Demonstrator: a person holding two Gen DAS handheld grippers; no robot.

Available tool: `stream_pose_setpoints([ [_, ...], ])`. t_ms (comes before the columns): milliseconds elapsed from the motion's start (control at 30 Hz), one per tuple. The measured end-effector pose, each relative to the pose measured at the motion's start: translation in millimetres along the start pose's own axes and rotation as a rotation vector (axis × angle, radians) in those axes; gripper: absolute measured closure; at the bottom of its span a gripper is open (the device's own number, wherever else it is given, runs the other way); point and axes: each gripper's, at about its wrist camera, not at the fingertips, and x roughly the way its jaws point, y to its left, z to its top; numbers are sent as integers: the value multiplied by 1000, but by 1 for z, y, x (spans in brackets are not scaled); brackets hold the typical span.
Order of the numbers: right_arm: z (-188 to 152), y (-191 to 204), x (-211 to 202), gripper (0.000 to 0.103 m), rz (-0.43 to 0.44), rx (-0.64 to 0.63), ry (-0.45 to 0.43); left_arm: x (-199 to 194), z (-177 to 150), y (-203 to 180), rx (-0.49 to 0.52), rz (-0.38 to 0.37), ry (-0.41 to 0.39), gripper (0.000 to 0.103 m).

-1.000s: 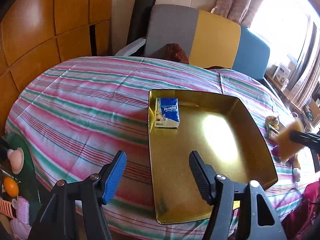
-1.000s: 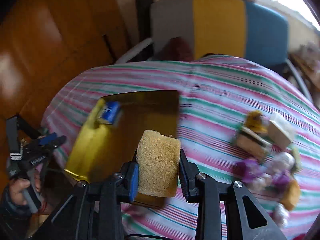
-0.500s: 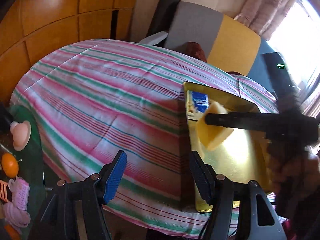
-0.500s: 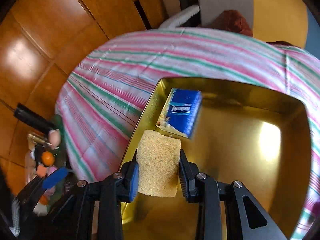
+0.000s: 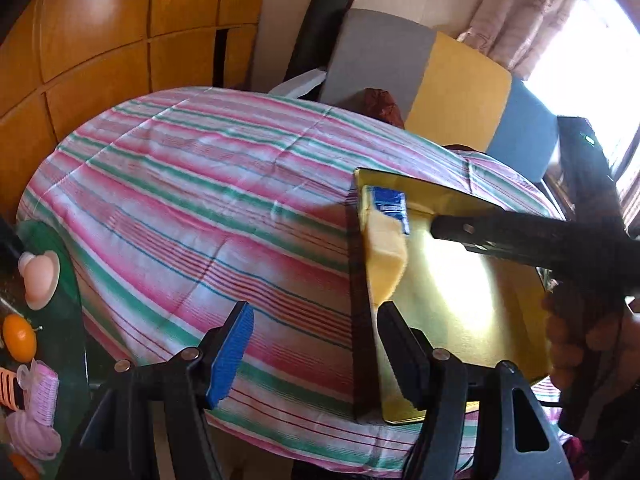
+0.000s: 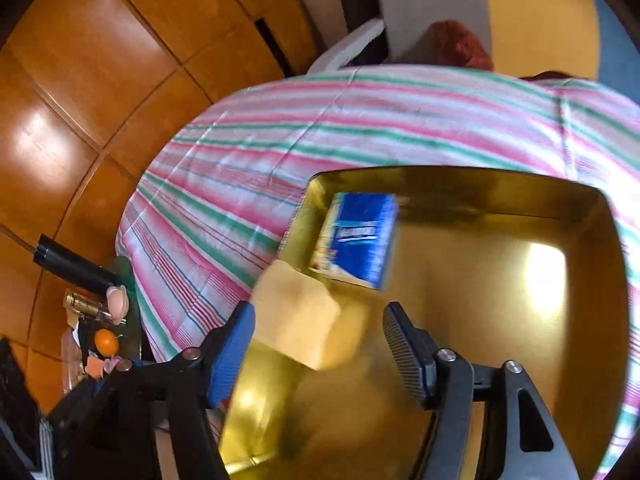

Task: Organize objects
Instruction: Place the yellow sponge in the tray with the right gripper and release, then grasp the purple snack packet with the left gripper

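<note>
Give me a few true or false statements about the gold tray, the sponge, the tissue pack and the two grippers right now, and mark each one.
1. The yellow sponge is inside the gold tray. True.
2. The right gripper is clamped on the sponge. False: its jaws have just been opening, and the sponge lies loose between them, clear of the right-hand pad.
3. The blue tissue pack sits on the striped tablecloth outside the tray. False: it is in the tray, near the far left corner.
4. The left gripper is open and holds nothing. True.
5. The sponge lies beside the tissue pack, on its near side. True.
</note>
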Motion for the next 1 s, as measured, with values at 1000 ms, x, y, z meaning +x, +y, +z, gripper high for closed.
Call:
stream_pose_setpoints([
  [1000, -193, -312, -293, 21, -583, 588, -282, 13, -19, -293, 617, -377, 106, 46],
])
